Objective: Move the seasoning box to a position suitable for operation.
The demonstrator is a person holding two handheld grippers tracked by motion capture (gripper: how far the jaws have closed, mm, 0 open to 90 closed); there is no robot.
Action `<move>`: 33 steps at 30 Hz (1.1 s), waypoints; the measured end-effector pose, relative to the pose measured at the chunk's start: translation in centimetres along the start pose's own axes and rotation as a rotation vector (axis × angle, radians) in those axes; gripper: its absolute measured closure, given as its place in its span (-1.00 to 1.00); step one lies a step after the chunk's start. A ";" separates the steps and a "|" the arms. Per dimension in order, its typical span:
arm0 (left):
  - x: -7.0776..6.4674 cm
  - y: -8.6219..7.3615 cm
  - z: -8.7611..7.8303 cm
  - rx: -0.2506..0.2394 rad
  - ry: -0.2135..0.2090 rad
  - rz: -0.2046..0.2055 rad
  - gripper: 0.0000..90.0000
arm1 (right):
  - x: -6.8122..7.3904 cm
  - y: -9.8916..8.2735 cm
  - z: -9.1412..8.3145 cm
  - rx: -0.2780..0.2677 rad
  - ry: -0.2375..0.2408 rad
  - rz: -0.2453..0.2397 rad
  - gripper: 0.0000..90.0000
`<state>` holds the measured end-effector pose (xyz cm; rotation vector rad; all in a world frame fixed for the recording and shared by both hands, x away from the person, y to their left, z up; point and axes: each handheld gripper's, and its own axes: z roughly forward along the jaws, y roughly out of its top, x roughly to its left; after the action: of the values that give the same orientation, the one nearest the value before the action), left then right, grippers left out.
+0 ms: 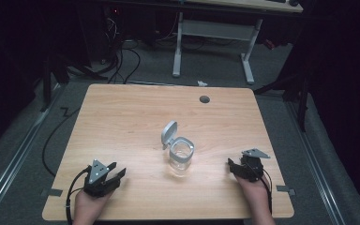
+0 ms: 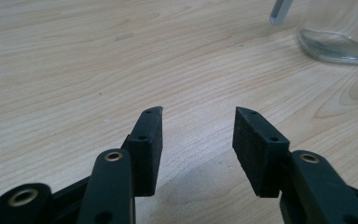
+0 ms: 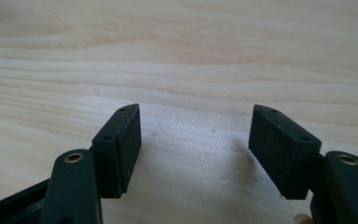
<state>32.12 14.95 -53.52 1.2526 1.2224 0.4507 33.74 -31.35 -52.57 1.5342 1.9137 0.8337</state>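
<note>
High view shows both tongs resting low at the near edge of the worktop (image 1: 122, 117), with a glass jar (image 1: 182, 157) standing between them and a little farther out. The left tongs (image 1: 117, 174) are spread with nothing between the pads; the left gripper view has the bare wood in the gap and the jar's base (image 2: 335, 44) ahead and to the right, well apart from the tips. The right tongs (image 1: 231, 168) are also spread and empty, pointing inward toward the jar; the right gripper view looks along the pads (image 3: 126, 140) at plain wood.

The jar's grey hinged lid (image 1: 168, 133) stands flipped up on the far-left side of the rim, so the mouth is open. I judge this as a resting or starting pose: neither hand has begun a reach. The likely work is on the jar, perhaps steadying the body with one pair and pushing the lid down with the other. The next move would call for a short forward reach from either side, keeping the pads wide enough to clear the glass wall.

Nothing lies between the tongs and the jar. A round cable hole (image 1: 204, 99) sits far beyond it, out of the way. The glass is smooth and could slip or tip if nudged high.
</note>
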 end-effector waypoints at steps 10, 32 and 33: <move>-0.8 0.3 0.4 -0.011 -0.023 -0.006 0.21 | 0.6 -1.0 -2.4 -0.133 0.010 -0.040 -0.09; -0.3 0.9 -0.2 -0.002 -0.047 -0.020 0.15 | 5.7 2.5 0.2 -0.098 0.214 -0.081 0.41; -0.4 0.8 -0.1 0.005 -0.048 -0.021 0.14 | 5.9 2.7 0.4 -0.096 0.219 -0.084 0.47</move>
<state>32.14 14.99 -52.58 1.2471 1.1962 0.4003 34.55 -25.06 -50.99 1.3422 2.0442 1.0773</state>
